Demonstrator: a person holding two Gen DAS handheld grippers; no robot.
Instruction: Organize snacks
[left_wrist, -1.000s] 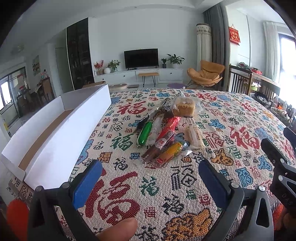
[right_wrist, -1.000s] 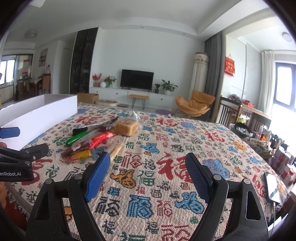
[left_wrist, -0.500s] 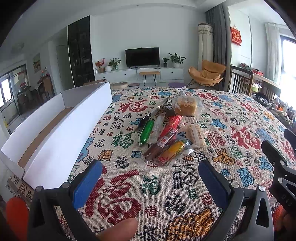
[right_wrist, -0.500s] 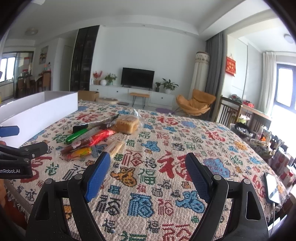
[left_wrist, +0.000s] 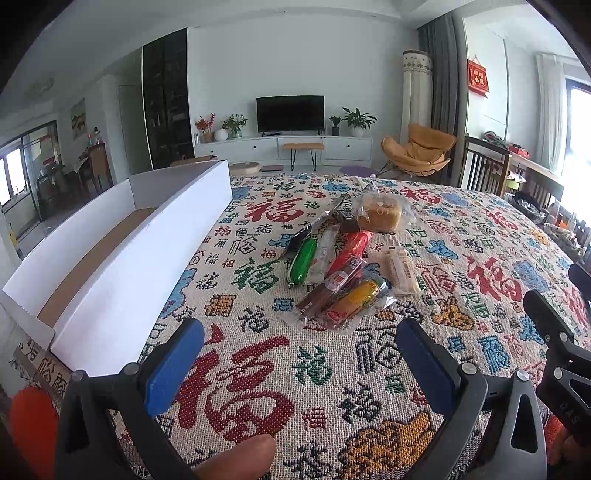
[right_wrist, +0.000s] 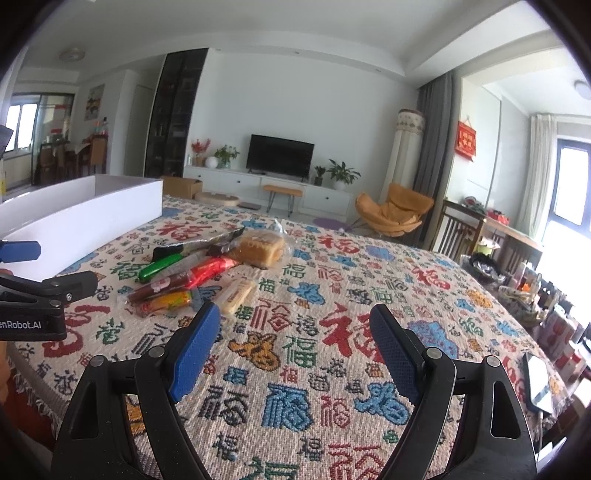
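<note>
Several wrapped snacks lie in a pile mid-table: a green stick (left_wrist: 303, 260) (right_wrist: 162, 266), a red sausage (left_wrist: 349, 248) (right_wrist: 210, 268), a brown stick (left_wrist: 327, 290), an orange-yellow pack (left_wrist: 352, 301) (right_wrist: 168, 301), a pale bar (left_wrist: 400, 270) (right_wrist: 236, 293) and a bagged bread cube (left_wrist: 380, 214) (right_wrist: 260, 249). A long white box (left_wrist: 122, 258) (right_wrist: 81, 214) stands open at the left. My left gripper (left_wrist: 299, 363) is open, short of the pile. My right gripper (right_wrist: 291, 349) is open too, to the right of the pile, with nothing between its fingers.
A patterned woven cloth (left_wrist: 461, 236) covers the table. A phone (right_wrist: 537, 380) lies at the right edge. Chairs (left_wrist: 484, 170) and cluttered shelves stand along the right side. A thumb (left_wrist: 236, 459) shows at the bottom of the left wrist view.
Both grippers have drifted slightly forward toward the snacks; both stay open and nothing has been picked up.
</note>
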